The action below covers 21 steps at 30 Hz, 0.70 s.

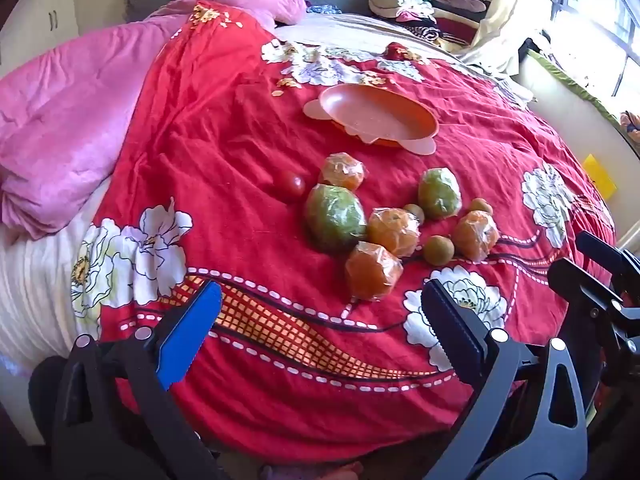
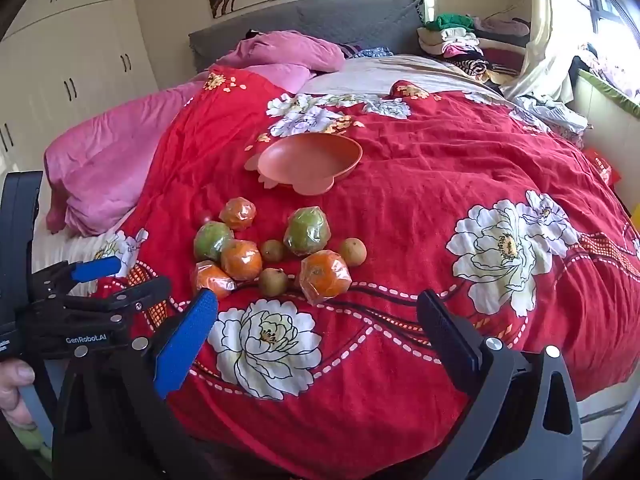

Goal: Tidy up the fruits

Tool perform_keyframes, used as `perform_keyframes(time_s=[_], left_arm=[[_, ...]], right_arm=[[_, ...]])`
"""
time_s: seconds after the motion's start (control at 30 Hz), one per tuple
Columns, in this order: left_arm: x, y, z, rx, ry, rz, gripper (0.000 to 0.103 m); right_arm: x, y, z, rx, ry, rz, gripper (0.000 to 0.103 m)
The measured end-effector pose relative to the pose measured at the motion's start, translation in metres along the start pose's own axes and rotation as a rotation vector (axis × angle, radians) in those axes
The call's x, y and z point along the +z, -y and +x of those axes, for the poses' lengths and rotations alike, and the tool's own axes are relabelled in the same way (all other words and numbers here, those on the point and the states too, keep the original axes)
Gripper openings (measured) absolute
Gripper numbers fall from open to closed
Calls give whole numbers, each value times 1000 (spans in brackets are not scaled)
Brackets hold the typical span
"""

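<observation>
A cluster of fruit lies on a red flowered bedspread [image 1: 240, 128]. It holds several plastic-wrapped oranges [image 1: 373, 271] [image 2: 325, 276], two wrapped green fruits [image 1: 336, 216] [image 2: 307, 230], three small brown round fruits [image 1: 439, 250] [image 2: 273, 281] and a small red tomato [image 1: 292, 185]. Behind them sits an empty orange-pink bowl [image 1: 372, 114] [image 2: 310, 156]. My left gripper [image 1: 320, 300] hangs open in front of the cluster, nothing between its fingers. My right gripper [image 2: 318, 312] is open too, just short of the nearest orange. The left gripper [image 2: 104, 276] also shows at the left edge of the right wrist view.
A pink quilt [image 1: 68, 128] [image 2: 104, 160] is bunched on the bed's left side. Folded clothes [image 2: 460, 46] are piled at the far right by the window. A grey headboard [image 2: 320, 16] and white wardrobes [image 2: 72, 60] stand behind. A hand [image 2: 14, 392] holds the left gripper's handle.
</observation>
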<state>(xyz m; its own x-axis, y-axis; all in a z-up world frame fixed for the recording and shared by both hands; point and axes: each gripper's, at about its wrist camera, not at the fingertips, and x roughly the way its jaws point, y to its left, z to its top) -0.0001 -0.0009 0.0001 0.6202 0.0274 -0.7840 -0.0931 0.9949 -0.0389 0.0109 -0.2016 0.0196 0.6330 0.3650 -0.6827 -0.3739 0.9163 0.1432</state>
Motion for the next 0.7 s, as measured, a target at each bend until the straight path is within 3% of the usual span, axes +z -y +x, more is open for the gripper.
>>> perform_keyframes(time_s=[0.23, 0.7], left_arm=[[-2, 21, 0, 12, 1, -4, 94], [-1, 6, -3, -24, 8, -2, 94]], right_arm=[[-1, 0, 0, -10, 3, -9, 99], [-3, 3, 0, -14, -11, -8, 99]])
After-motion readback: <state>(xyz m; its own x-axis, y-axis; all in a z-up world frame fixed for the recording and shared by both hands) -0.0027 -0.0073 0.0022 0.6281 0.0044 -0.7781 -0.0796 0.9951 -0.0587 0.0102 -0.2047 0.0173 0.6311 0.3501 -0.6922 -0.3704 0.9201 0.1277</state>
